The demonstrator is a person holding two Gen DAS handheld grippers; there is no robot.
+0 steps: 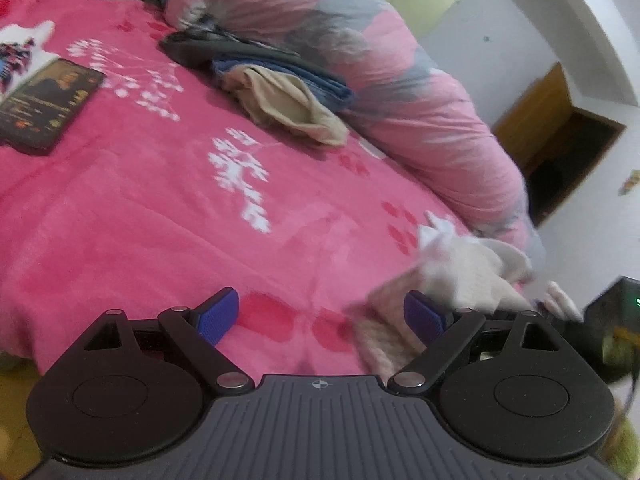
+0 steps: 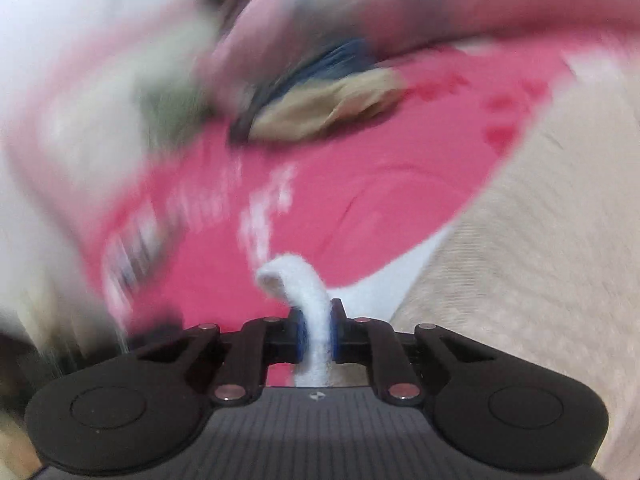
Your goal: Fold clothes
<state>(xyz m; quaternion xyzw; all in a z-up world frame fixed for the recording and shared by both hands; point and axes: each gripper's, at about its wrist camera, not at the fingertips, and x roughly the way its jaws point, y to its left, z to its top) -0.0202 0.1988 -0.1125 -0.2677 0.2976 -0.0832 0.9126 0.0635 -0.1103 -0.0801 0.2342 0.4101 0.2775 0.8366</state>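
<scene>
A cream-and-white knitted garment (image 1: 460,264) lies bunched at the right side of the pink bed blanket (image 1: 160,220). My left gripper (image 1: 324,314) hovers open over the blanket, nothing between its blue pads (image 1: 218,316), and the garment's edge lies beside the right pad. In the blurred right wrist view my right gripper (image 2: 316,338) is shut on a white fleecy strip of the garment (image 2: 310,292), whose cream body (image 2: 540,260) spreads to the right.
A stack of folded clothes, beige on top of blue and dark ones (image 1: 280,96), sits against a rolled pink quilt (image 1: 400,80). A dark flat box (image 1: 44,104) lies at the left. A doorway (image 1: 560,140) and white wall are beyond the bed.
</scene>
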